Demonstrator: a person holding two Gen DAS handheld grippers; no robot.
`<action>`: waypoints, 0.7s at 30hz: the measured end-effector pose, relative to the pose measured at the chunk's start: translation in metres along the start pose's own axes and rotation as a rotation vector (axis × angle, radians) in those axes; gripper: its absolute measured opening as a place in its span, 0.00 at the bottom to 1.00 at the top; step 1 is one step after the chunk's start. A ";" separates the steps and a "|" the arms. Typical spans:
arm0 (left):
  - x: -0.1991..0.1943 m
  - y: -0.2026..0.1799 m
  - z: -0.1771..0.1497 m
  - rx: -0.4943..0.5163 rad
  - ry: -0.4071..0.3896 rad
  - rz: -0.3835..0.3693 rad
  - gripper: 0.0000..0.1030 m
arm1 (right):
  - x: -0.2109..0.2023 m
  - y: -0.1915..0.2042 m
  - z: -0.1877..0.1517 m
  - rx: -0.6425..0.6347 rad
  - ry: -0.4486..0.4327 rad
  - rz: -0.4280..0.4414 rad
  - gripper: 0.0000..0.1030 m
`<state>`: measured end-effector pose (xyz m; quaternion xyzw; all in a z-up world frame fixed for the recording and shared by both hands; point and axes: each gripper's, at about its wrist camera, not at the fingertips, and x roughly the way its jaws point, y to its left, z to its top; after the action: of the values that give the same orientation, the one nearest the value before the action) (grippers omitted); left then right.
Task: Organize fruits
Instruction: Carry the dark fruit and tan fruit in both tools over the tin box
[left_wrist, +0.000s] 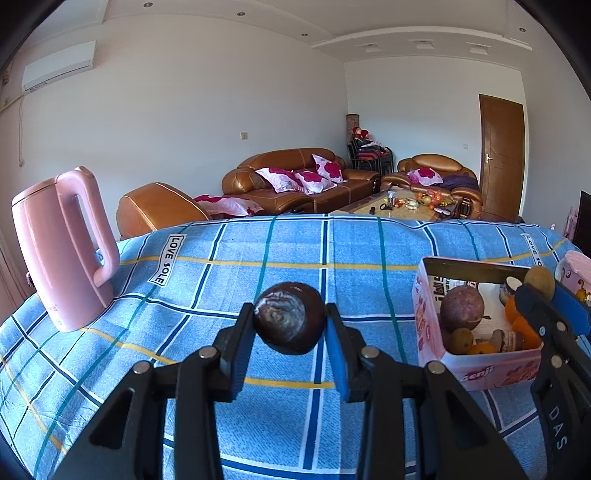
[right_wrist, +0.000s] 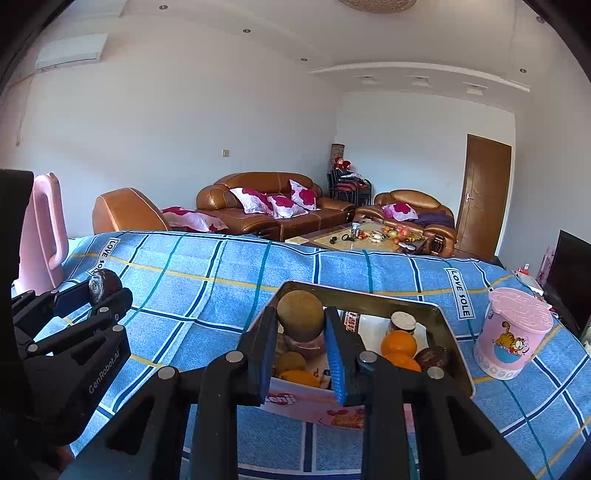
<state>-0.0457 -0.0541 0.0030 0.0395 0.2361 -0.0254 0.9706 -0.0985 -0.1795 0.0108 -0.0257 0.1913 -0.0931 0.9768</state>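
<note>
Left gripper clamps a dark purple passion fruit between its pads, lifted clear of the blue checked cloth, left of the pink tin box. Likely carried toward the box for sorting. Box holds another purple fruit, oranges and a small brown fruit. Right gripper sits over the box's far right corner, gripping a tan round fruit. Pink kettle stands far left of the box.

Right wrist view: right gripper is clenched on the tan round fruit, held above the box's near-left edge, probably about to drop in or just lifted out, cannot tell which. Oranges lie inside the box. Left gripper with its passion fruit is well left of the box. Pink lidded cup stands right of the box.
</note>
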 end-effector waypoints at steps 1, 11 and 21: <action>0.000 -0.002 0.000 0.001 0.001 -0.005 0.37 | 0.000 -0.003 0.000 0.001 0.000 -0.005 0.27; -0.004 -0.031 0.001 0.037 -0.004 -0.048 0.37 | -0.003 -0.030 -0.002 0.001 -0.007 -0.042 0.27; -0.006 -0.062 0.004 0.078 -0.017 -0.089 0.37 | -0.002 -0.054 -0.002 -0.001 -0.014 -0.091 0.27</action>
<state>-0.0534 -0.1163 0.0054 0.0663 0.2282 -0.0783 0.9682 -0.1099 -0.2323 0.0145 -0.0353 0.1831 -0.1373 0.9728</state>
